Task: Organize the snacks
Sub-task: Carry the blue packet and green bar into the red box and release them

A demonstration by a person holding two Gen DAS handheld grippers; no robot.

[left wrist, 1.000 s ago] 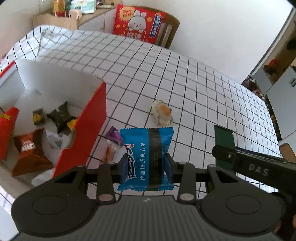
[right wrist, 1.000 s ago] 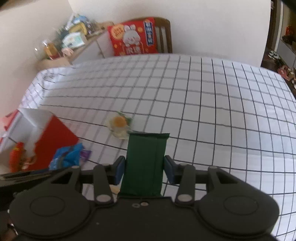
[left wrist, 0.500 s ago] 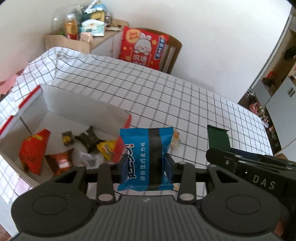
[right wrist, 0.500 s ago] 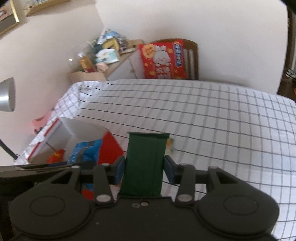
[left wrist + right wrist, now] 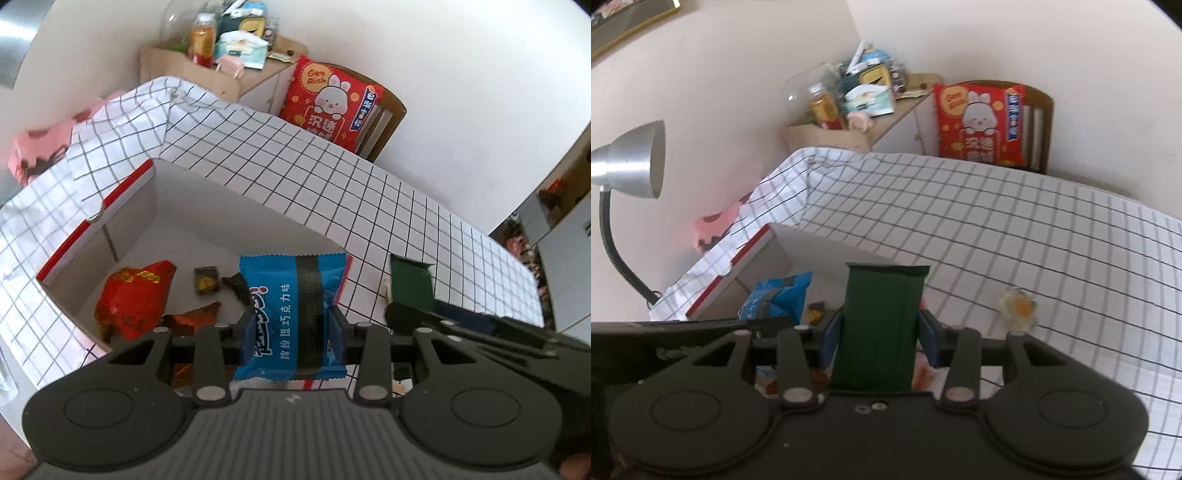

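- The counter (image 5: 388, 206), under a white cloth with a black grid, fills both wrist views, running from 9 o'clock up to 2 o'clock.
- The red-and-white box (image 5: 122, 199) sits open on the counter at 9 to 10 o'clock of the left tool; its near corner lies directly below that tool's tips.
- The left tool (image 5: 293, 325) is closed on the blue snack packet (image 5: 291, 310), which stands upright between its pads and sticks out toward 12 o'clock, held above the box's right edge.
- The right tool (image 5: 881, 332) is clamped on the dark green packet (image 5: 882, 317), also upright, its top edge toward 12 o'clock; in the left view the same packet shows at 3 o'clock, just beside the blue one.
- Inside the box, at 9 o'clock of the blue packet, lies a red packet (image 5: 133, 295), with a brown packet (image 5: 194, 314) near it.
- A small dark sweet (image 5: 207, 278) with a yellow mark lies on the box floor, and a black wrapper (image 5: 236, 286) just beside it.
- A clear-wrapped orange snack (image 5: 1017, 308) lies on the cloth at 2 o'clock of the right tool, outside the box.
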